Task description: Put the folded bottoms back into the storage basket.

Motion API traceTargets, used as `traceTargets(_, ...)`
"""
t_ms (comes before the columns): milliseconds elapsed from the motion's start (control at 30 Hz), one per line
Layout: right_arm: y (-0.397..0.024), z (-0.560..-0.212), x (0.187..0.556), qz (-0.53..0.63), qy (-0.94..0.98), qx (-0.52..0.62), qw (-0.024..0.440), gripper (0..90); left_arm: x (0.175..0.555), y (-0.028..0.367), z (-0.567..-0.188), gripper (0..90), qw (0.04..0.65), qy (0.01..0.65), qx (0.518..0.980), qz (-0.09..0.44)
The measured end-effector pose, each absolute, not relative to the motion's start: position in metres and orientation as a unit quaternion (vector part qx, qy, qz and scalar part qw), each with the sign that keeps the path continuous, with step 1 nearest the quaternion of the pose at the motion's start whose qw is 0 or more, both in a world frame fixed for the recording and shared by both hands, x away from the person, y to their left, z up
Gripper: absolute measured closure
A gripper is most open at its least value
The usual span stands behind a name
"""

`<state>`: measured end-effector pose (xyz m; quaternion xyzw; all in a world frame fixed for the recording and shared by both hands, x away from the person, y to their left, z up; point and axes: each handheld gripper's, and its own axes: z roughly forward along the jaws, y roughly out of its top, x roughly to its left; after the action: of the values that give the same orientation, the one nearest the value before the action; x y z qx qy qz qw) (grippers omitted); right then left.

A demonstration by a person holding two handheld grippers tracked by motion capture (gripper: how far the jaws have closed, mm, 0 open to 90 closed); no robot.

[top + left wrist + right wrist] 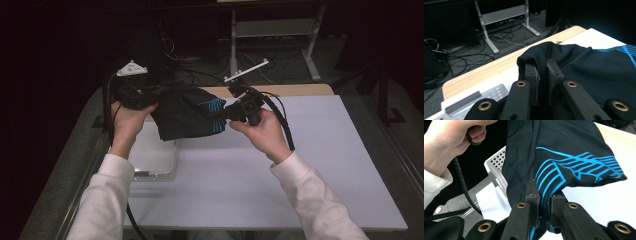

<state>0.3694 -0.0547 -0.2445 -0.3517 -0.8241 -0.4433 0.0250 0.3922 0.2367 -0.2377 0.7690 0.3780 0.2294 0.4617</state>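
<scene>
Black fabric with a bright blue line pattern, a garment [187,114], was held up off the white table [310,165] between the two grippers, near the table's far left part. The left gripper [150,95] was seen in the high view at the garment's left edge, gripped by the person's left hand [127,120]. In the left gripper view a fold of the dark cloth [554,53] was draped over the tips of the two black jaws and pinched in the narrow gap between them, so that gripper was clamped on the garment. The right gripper [227,112] was held by the right hand [265,132] at the garment's right edge, beside the blue print. In the right gripper view the jaws were likewise closed on the patterned cloth [564,167], which was bunched between the pads and hung out above them. A white perforated basket [160,155] was seen on the table below the garment's left part, its holed wall [496,165] just behind the fabric in the right gripper view. A strip of light wood [486,70] was visible along the table's far edge.
</scene>
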Motion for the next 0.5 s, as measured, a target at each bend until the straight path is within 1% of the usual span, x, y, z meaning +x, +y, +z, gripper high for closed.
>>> traceTargets(500,-0.023,-0.243,0.375,-0.440,-0.831,-0.338,0.032,80.1,0.389,0.266,-0.235,80.6,0.458,0.393,0.762,0.237)
